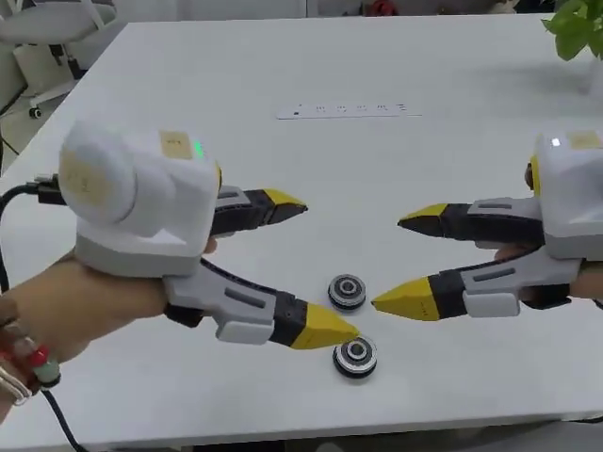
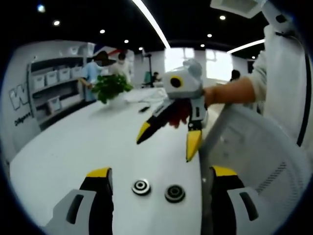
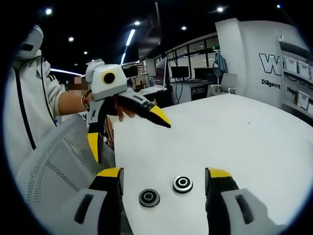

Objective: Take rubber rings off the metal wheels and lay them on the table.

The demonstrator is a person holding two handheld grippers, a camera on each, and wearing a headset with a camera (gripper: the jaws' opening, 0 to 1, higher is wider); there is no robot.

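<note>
The left tool (image 1: 327, 267) and right tool (image 1: 388, 264) hover facing each other over the white surface (image 1: 377, 160), both spread wide and holding nothing. Two metal wheels lie flat on the surface between their tips: the far wheel (image 1: 347, 291), and the near wheel (image 1: 355, 356) just beside the left tool's lower jaw. Each seems to wear a dark rubber ring, though the rims are too small to be sure.

Metal wheels: two, the far wheel (image 1: 347, 292) and the near wheel (image 1: 355, 356). Dark rings around them: two, one per wheel. Grippers: two, the left gripper (image 1: 328, 267) and the right gripper (image 1: 388, 263), with two yellow-tipped jaws each, four in all. Power strip (image 1: 347, 110): one. Potted plant (image 1: 575, 28): one. Table (image 1: 188, 85): one.
</note>
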